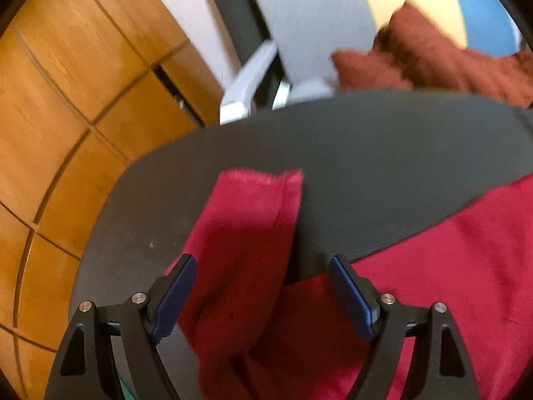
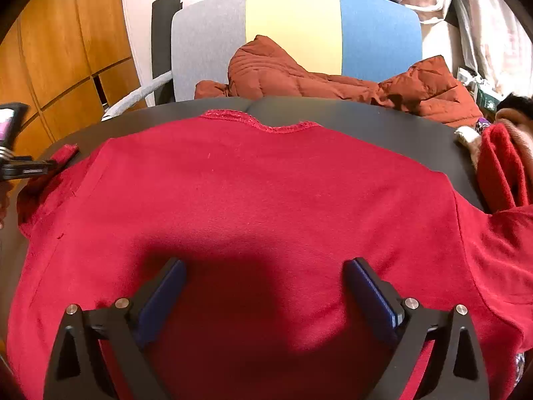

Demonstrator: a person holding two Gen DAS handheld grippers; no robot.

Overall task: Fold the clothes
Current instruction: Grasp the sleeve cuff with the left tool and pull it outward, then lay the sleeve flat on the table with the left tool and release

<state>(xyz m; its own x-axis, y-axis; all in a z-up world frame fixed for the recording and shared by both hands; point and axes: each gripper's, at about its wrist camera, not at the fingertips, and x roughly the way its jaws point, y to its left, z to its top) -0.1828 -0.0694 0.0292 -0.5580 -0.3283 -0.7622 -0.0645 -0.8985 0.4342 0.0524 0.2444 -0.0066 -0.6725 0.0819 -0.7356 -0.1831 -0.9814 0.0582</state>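
Table: dark grey top [image 2: 383, 116], rounded corner, matte.
Chair: behind the table; backrest [image 2: 293, 30] in grey, pale yellow and blue panels, white armrest [image 2: 140, 95] at left.
Cupboards: orange-brown wood doors [image 1: 66, 76], left side, dark seams between panels.
Wall: white strip [image 2: 138, 10] between cupboards and chair.
Light: warm, indoor; soft shadows on table.

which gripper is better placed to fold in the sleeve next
Probably the left. The left gripper hangs open right over the red shirt's sleeve, while the right gripper sits open over mid-body.
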